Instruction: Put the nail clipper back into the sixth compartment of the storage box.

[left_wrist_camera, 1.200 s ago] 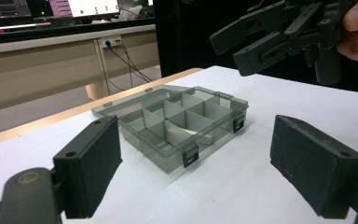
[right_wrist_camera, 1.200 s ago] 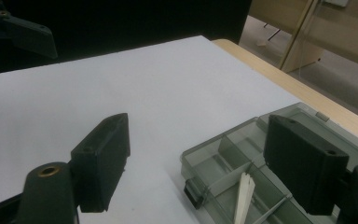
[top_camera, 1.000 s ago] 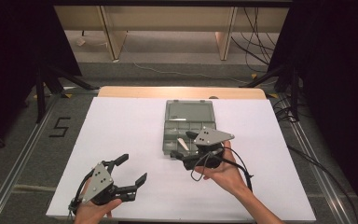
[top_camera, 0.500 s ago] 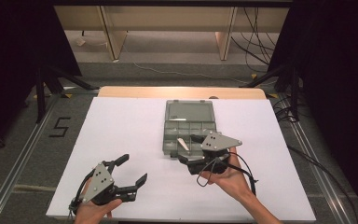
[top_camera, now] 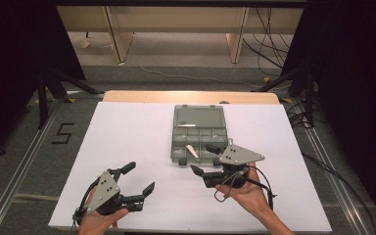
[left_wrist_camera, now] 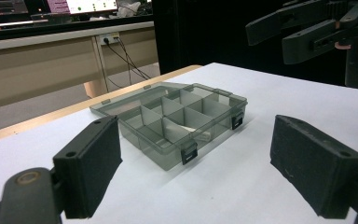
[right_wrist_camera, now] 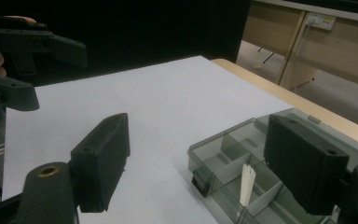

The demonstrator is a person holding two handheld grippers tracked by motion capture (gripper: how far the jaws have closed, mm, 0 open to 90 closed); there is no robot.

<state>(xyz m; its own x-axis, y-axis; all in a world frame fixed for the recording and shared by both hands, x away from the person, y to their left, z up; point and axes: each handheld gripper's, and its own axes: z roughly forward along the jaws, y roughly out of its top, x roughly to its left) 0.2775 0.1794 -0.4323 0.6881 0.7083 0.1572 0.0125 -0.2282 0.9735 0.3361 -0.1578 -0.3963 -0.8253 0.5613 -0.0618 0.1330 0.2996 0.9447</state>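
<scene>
1. Right tool (top_camera: 209,160) is hovering at the near right corner of the grey compartment box (top_camera: 199,133), jaws spread, gripping nothing.
2. Left tool (top_camera: 138,180) is sitting low over the white bench (top_camera: 132,132), near-left and well apart from the box, jaws likewise spread and empty.
3. The box is lying lid-open mid-bench; a small white piece (right_wrist_camera: 246,184) is leaning in a near compartment.
4. Judgement: if the piece is the target, lowering the right tool straight between the dividers avoids nudging the box.
5. A "5" (top_camera: 62,133) is marked on the floor, left of the bench.
</scene>
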